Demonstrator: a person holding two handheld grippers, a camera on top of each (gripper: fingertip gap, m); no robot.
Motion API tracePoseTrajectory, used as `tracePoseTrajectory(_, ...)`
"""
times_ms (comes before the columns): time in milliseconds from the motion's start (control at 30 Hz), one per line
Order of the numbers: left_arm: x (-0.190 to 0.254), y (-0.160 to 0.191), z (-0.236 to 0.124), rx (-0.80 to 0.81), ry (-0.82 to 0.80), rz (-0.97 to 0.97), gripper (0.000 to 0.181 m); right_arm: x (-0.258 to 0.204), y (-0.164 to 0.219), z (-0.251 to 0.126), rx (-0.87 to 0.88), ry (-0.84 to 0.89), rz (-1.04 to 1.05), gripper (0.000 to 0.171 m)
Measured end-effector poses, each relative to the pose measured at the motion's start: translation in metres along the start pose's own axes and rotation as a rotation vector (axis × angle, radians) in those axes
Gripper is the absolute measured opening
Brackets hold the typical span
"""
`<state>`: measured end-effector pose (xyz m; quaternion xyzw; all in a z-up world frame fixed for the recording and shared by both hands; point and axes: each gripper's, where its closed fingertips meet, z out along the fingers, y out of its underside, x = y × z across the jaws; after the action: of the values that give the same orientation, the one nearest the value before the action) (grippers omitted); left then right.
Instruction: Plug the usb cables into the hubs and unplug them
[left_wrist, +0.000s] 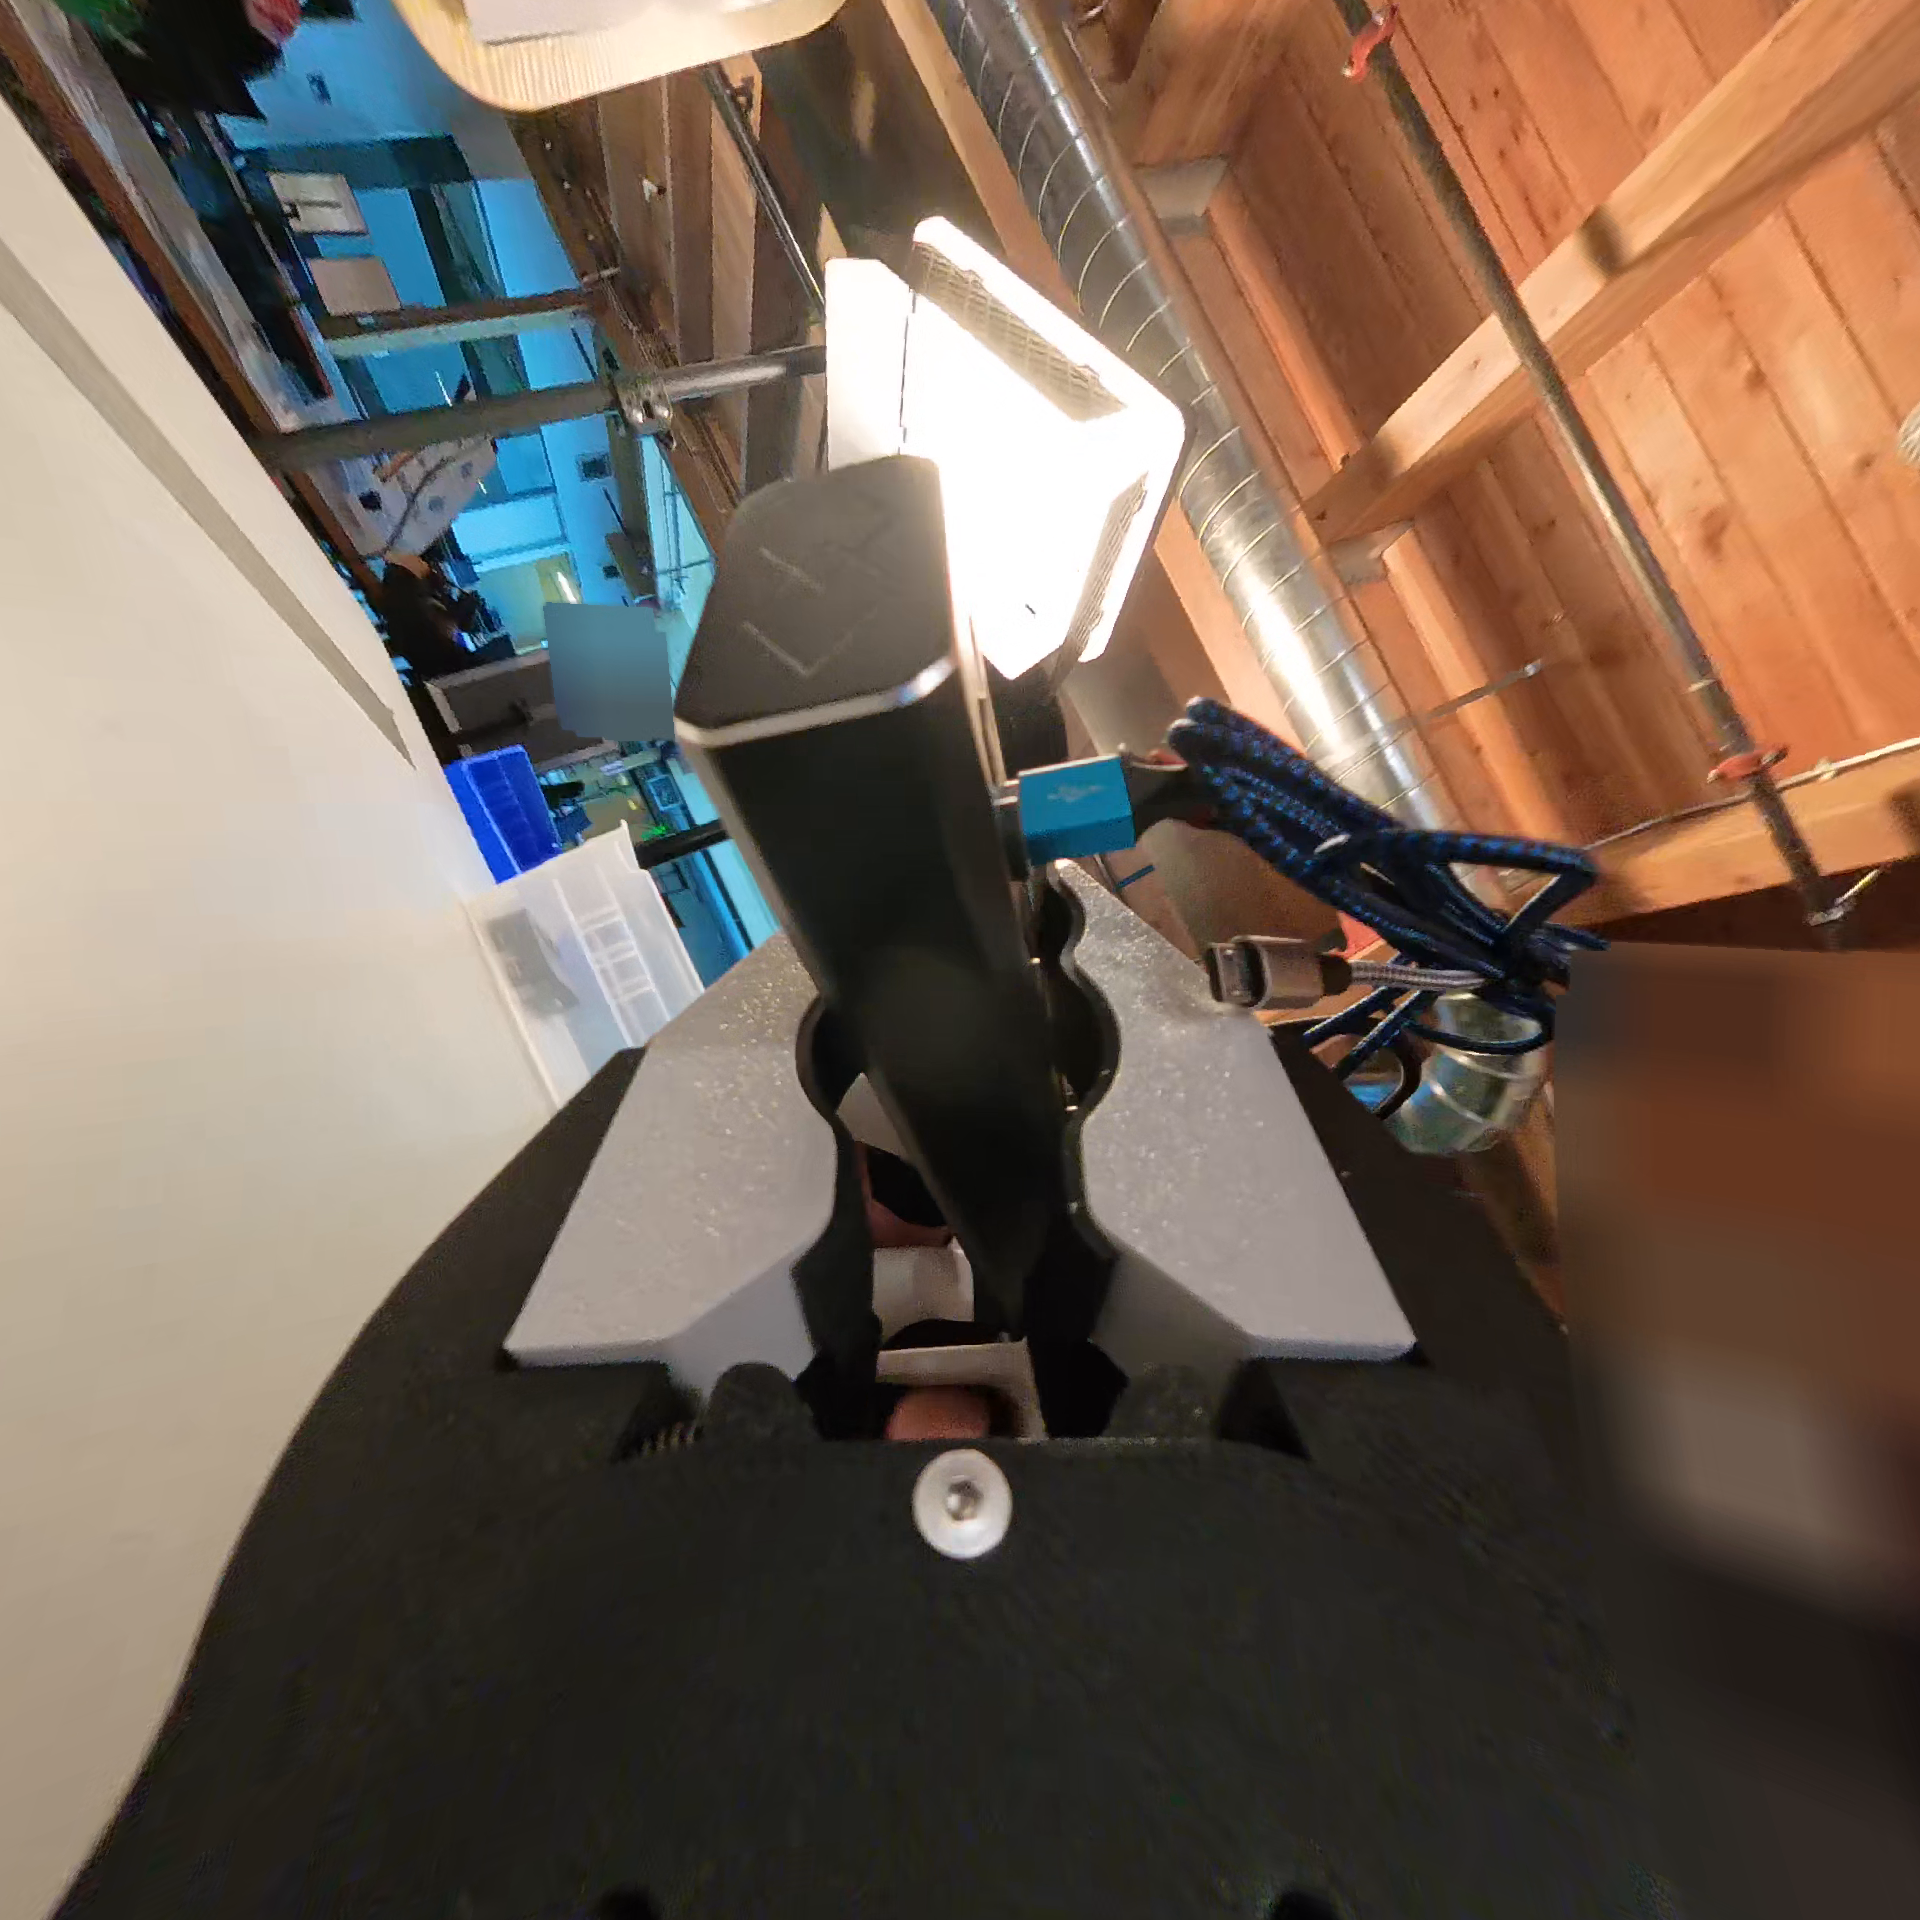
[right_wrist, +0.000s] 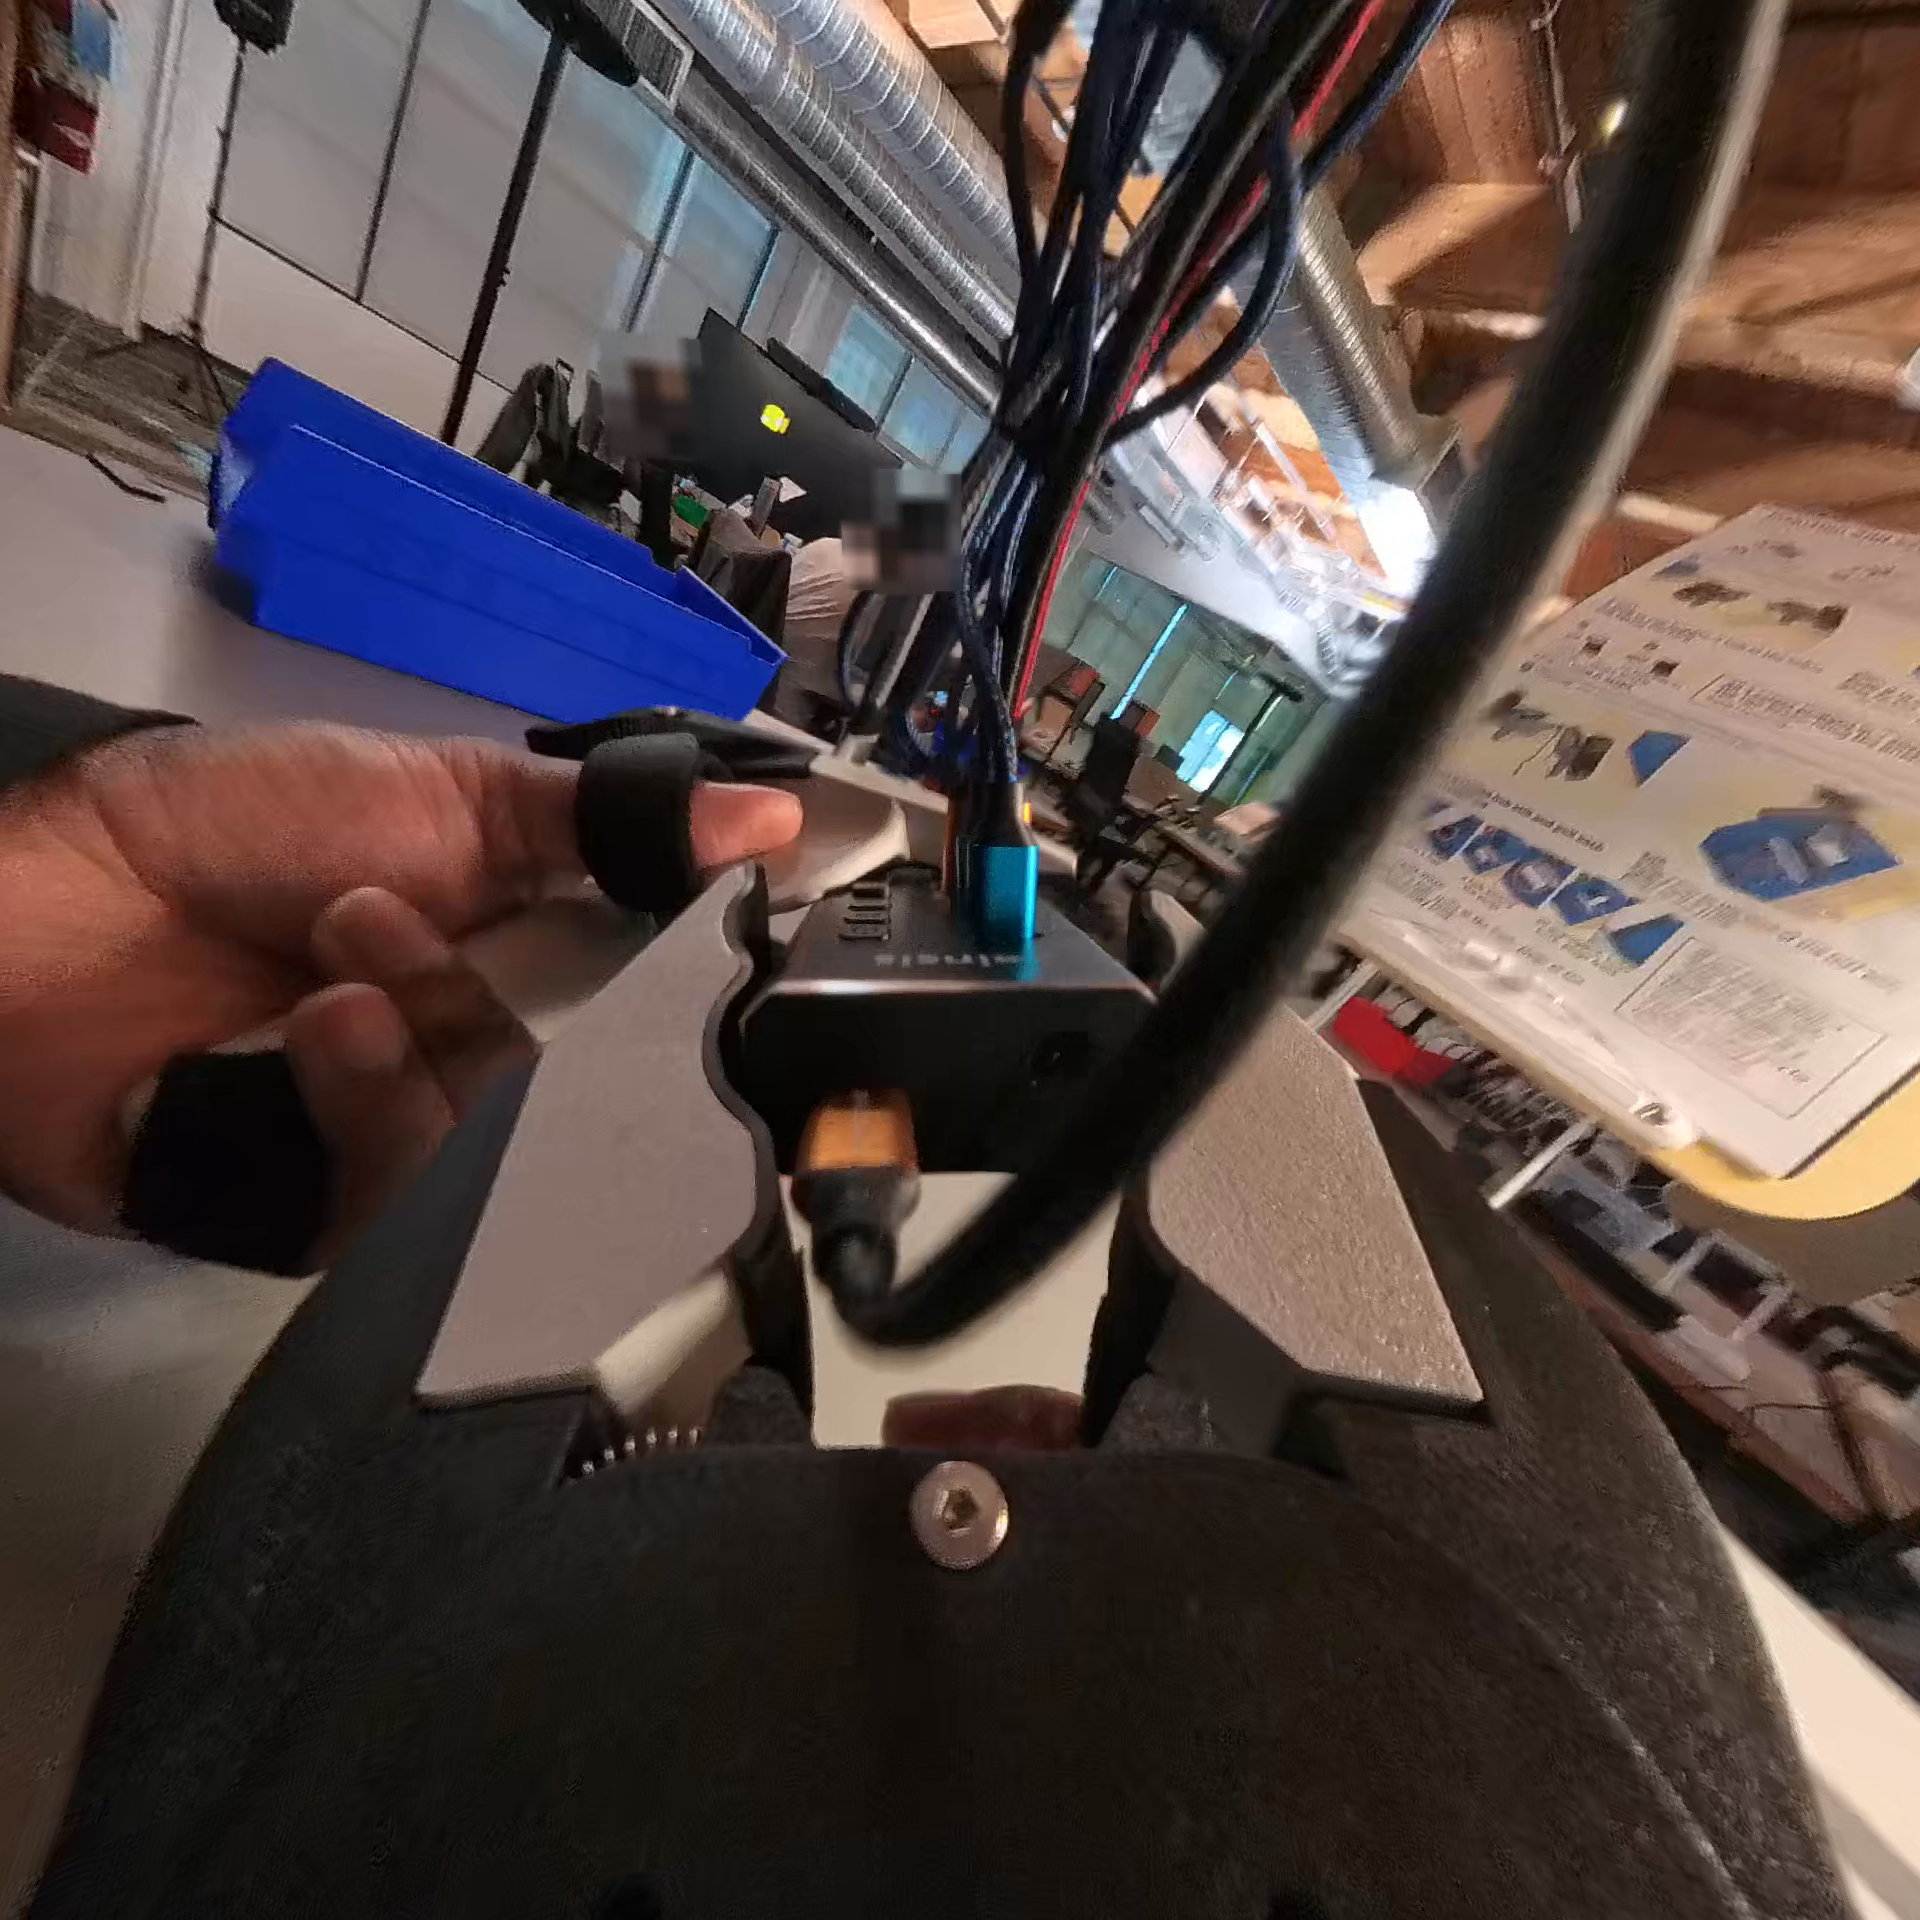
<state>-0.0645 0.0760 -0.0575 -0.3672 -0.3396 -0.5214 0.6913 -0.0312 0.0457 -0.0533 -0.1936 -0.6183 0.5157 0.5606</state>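
In the left wrist view my left gripper (left_wrist: 935, 935) is shut on a long black USB hub (left_wrist: 831, 665) that points up towards the ceiling. A blue USB plug (left_wrist: 1075, 821) sits in the hub's right side, and its dark blue braided cable (left_wrist: 1403, 862) hangs bundled beside it. A grey USB plug (left_wrist: 1247, 971) dangles loose below. In the right wrist view my right gripper (right_wrist: 945, 935) is shut on the near end of a black hub (right_wrist: 935, 1029). That hub carries a blue plug (right_wrist: 1003, 894) on top and an orange plug (right_wrist: 857, 1138) with a thick black cable (right_wrist: 1455, 644) in its end.
A person's hand (right_wrist: 312, 883) with black finger straps is close to the right gripper's left finger. A blue bin (right_wrist: 468, 582) stands on the white table (right_wrist: 104, 582), and a printed sheet on a board (right_wrist: 1714, 852) is at the right. A bright lamp panel (left_wrist: 1018, 416) is behind the left hub. One gripper's finger ends stand about 4 cm off the other's.
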Motion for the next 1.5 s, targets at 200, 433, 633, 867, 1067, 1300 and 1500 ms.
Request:
tracePoseTrajectory(200,0.014,-0.019,-0.004,0.025,-0.004,0.153,0.029,-0.005,0.010,0.002,-0.068,-0.039,0.033,0.071)
tracePoseTrajectory(433,0.033,-0.082,-0.030,0.131,-0.148,0.516,0.028,0.004,0.027,0.000,-0.146,-0.036,0.036,0.057)
tracePoseTrajectory(633,0.042,-0.112,-0.046,0.066,-0.464,1.114,0.029,0.035,0.067,-0.006,-0.324,0.040,0.089,0.046)
tracePoseTrajectory(867,0.063,-0.091,-0.035,-0.048,-0.604,1.746,0.029,0.061,0.060,-0.015,-0.286,0.113,0.135,0.035)
tracePoseTrajectory(1067,0.052,-0.055,-0.020,-0.171,-0.570,1.941,0.030,0.045,0.017,-0.008,-0.159,0.040,0.230,0.036)
tracePoseTrajectory(1300,0.035,-0.023,-0.009,-0.284,-0.532,2.073,0.031,0.026,-0.030,0.000,-0.049,-0.052,0.390,0.036)
tracePoseTrajectory(1500,0.028,-0.018,-0.008,-0.299,-0.559,2.091,0.030,0.005,-0.021,0.002,-0.138,-0.095,0.309,0.028)
